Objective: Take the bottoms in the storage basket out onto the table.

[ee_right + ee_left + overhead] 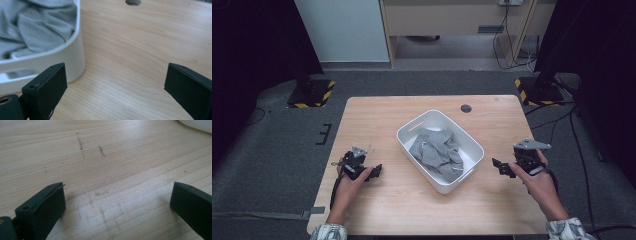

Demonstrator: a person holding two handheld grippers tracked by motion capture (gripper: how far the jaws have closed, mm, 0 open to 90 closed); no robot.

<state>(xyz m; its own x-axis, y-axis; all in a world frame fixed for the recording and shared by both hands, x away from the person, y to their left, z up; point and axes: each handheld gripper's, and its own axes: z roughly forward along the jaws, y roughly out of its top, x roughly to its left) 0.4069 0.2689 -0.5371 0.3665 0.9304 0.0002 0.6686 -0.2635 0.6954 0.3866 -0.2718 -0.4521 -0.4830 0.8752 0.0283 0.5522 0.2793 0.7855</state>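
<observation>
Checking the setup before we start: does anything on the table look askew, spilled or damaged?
Little stands out. The white bin sits at an angle to the table edges, with the grey cloth crumpled inside, none hanging out. Faint dark scuff marks streak the wood near the left gripper. Nothing is spilled.

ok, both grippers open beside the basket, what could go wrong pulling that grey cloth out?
The grey cloth lies crumpled, so a pinch may catch one fold only. The white basket looks light; it may lift or slide with the cloth. The right gripper sits close to the basket wall and could bump it.
</observation>
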